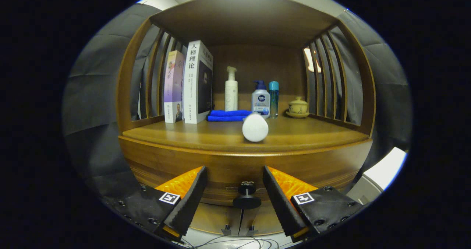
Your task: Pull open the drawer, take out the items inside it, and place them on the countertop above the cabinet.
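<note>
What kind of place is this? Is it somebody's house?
Probably a mock-up of a home corner: a wooden cabinet with books and toiletry bottles on its countertop, black cloth behind. The open tongs flank the drawer knob.

Beyond the gripper (234,184), whose spread fingers flank a round black drawer knob (247,198), stands a glossy brown wooden cabinet (235,160). On its countertop sit a plain white rounded object (255,127), a folded bright blue cloth (228,115) and a white-spined book (197,81).

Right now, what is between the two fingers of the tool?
In the gripper view, the drawer knob sits between the open tool's fingers, touching neither. Behind it is the drawer front.
</note>
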The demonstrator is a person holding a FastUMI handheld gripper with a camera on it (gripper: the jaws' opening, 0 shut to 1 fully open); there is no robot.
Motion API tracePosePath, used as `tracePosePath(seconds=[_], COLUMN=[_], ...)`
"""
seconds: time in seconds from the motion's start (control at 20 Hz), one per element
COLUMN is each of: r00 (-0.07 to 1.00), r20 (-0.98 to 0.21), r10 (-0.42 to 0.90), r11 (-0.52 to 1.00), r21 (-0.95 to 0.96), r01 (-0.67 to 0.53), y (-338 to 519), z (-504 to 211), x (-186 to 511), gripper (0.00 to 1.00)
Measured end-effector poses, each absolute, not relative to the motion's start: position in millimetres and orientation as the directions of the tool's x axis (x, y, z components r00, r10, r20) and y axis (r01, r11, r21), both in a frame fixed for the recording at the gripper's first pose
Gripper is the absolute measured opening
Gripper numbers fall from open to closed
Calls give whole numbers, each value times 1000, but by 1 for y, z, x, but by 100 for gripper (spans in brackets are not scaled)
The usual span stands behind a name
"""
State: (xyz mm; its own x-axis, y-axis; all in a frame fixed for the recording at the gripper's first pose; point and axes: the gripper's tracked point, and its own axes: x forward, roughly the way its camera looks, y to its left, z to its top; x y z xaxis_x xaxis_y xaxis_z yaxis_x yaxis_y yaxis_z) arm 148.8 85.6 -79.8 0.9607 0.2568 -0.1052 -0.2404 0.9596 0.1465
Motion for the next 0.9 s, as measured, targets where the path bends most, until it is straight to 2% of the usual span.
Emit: tracePosePath(seconds=[0.45, 0.65, 0.9], r00=[968, 969, 968], r20=[-7, -21, 4], r10=[252, 247, 251], r11=[948, 960, 956], r21=[201, 143, 157], r01=[-246, -242, -249], y=[89, 88, 92], z=[21, 31, 37], x=[48, 13, -15], gripper=[96, 95, 95])
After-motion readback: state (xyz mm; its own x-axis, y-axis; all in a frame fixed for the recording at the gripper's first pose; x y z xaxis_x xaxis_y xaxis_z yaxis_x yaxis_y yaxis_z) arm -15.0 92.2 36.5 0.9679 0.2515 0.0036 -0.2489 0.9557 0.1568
